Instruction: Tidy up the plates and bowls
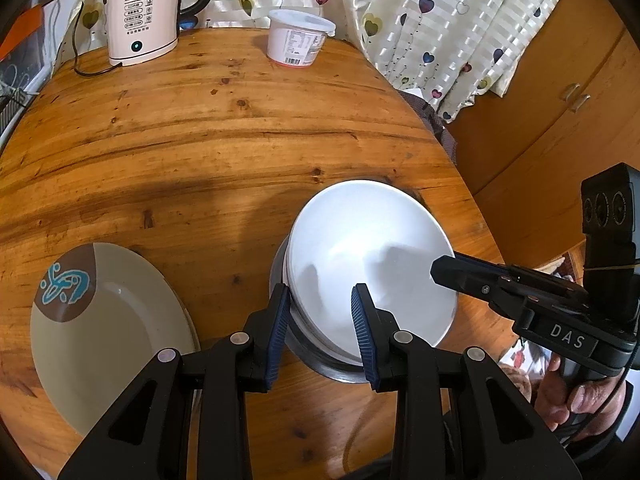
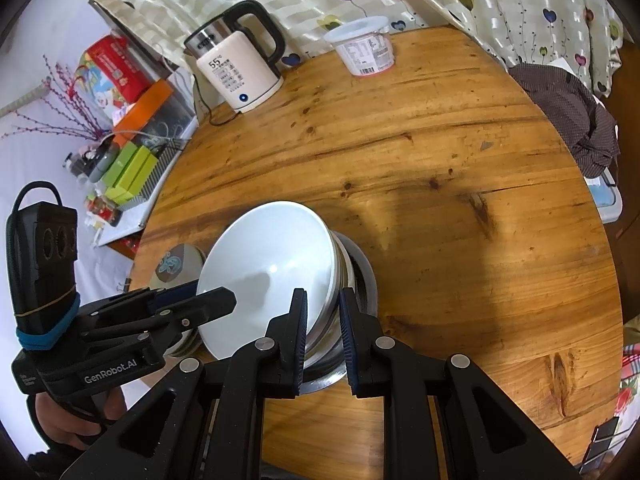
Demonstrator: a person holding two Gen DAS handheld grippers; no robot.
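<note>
the left gripper (image 1: 320,336) and right gripper (image 2: 323,332) each pinched the white bowl (image 1: 372,264) rim. the bowl sat tilted on the steel bowl (image 1: 340,372) near the table (image 1: 200,140) front edge; uneven release risked it sliding off.

White bowl (image 1: 372,256), grey metal bowl (image 1: 320,356) beneath, beige plate (image 1: 108,332) with brown patch and teal swirl, honey-brown knotty wooden table (image 1: 224,140), cream kettle (image 1: 142,20), heart-patterned cream curtain (image 1: 440,20).
</note>
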